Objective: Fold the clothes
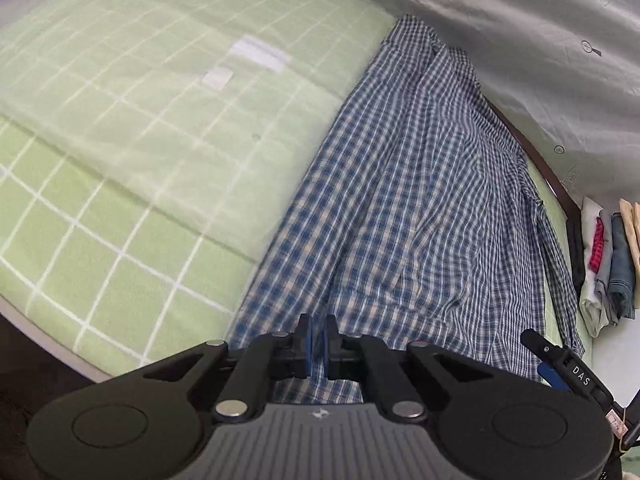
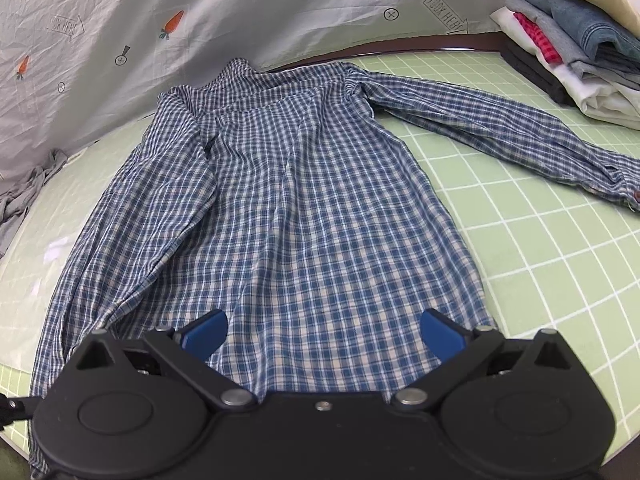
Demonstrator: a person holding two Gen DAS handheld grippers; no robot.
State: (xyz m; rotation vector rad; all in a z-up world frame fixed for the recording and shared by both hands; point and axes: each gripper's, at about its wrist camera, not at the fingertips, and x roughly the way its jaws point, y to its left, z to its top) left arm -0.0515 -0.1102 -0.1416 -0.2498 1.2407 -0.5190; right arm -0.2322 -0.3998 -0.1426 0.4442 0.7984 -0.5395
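The blue-and-white checked cotton shirt (image 2: 280, 200) lies back-up on the green gridded surface (image 2: 540, 260), collar at twelve o'clock. The left gripper (image 1: 319, 338) pinches its hem; the right gripper (image 2: 322, 334) hovers, jaws spread. Judged: a fold in hand; next, a second hem grip.

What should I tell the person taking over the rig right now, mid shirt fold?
Left gripper: shut on the hem of the checked shirt, at its bottom edge.
Right gripper: open, over the shirt's lower hem, gripping nothing.
The shirt lies spread on the green grid mat, collar toward the far side; one sleeve stretches out toward the stack of folded clothes, the other lies along the body on the opposite side.
Done: the shirt is laid out, one sleeve folded in.
Left: bring in the outstretched sleeve, fold the body, add it to the stack.
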